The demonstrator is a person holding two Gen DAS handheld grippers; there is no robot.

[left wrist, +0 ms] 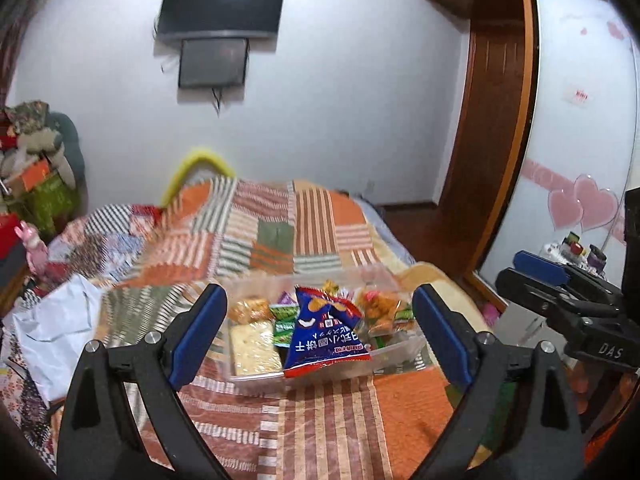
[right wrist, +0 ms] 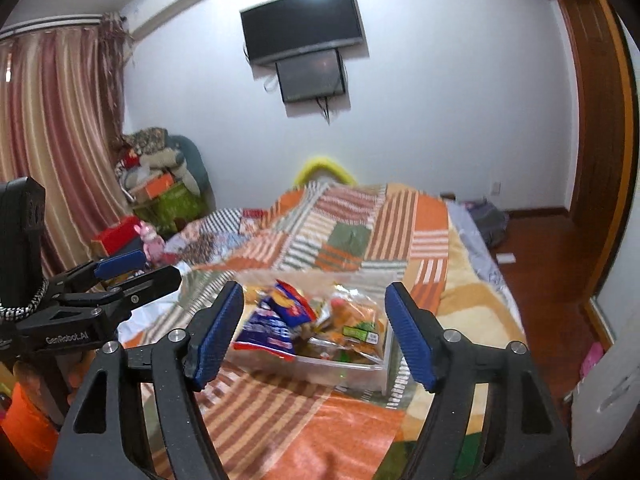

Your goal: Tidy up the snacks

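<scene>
A clear plastic box (left wrist: 316,372) sits flat on the patchwork bedspread, filled with snack packets. A blue and red triangular packet (left wrist: 322,338) lies on top, its tip over the front rim. Beside it lie pale crackers (left wrist: 254,346), small green packets (left wrist: 285,322) and orange snacks (left wrist: 380,306)

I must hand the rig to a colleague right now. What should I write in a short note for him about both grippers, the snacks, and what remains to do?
Left gripper: open, holding nothing, raised above the bed and aimed at the box.
Right gripper: open, also holding nothing, beside the left one.
Snacks: they sit in the clear plastic box on the striped bedspread. The blue biscuit packet lies on top of the pile, leaning over the front rim. Orange packets and small green packets lie around it.
Done: no snack is visible outside the box.
Left: probably push the blue packet fully inside; the pile looks untidy.
</scene>
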